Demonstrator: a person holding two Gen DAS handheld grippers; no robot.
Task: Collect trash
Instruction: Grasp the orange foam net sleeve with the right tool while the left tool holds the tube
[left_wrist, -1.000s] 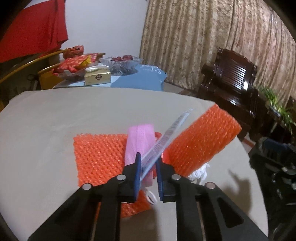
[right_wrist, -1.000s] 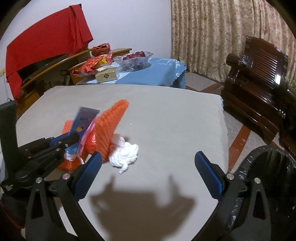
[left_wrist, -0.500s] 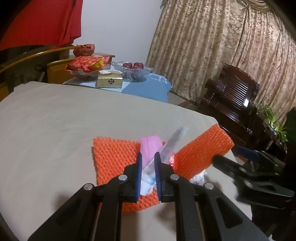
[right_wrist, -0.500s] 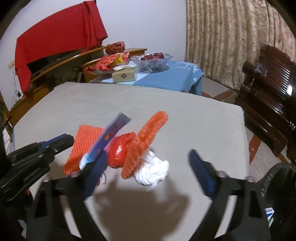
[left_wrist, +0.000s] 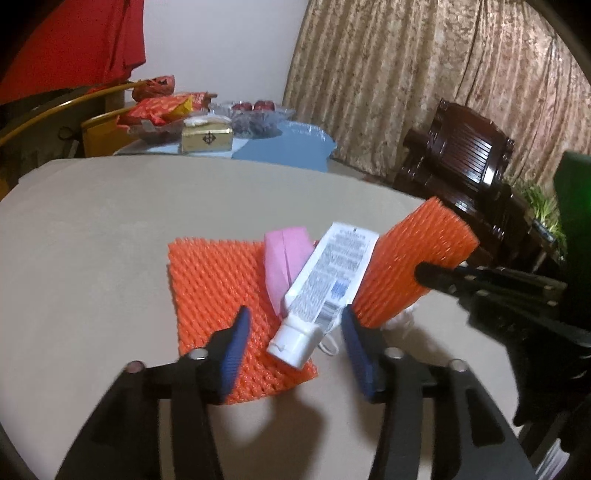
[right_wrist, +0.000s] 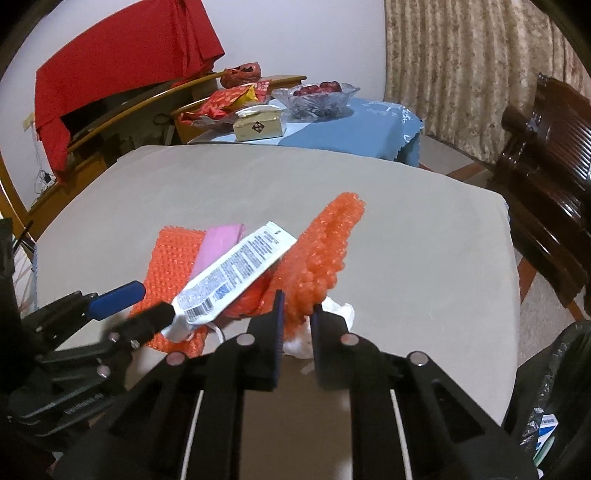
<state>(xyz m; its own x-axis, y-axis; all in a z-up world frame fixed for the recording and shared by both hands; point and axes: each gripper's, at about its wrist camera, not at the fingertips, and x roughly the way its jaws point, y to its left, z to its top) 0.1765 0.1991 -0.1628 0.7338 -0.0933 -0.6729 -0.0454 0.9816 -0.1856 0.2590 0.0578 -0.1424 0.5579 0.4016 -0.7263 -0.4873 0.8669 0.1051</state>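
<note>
A pile of trash lies on the beige table: a flat orange foam net, a pink packet, a white squeezed tube and a second orange foam net propped up on edge. My left gripper is open, its jaws either side of the tube's cap. My right gripper is shut on the lower end of the upright orange net. A crumpled white tissue lies under that net. The tube also shows in the right wrist view.
A black-lined trash bin stands off the table's right edge. A dark wooden chair is at the right. Behind the table a blue-clothed side table holds a glass fruit bowl, a gold box and snack packets.
My left gripper has opened and let go of the tube, which now lies on the nets. My right gripper has moved in and shut on the upright orange net.
</note>
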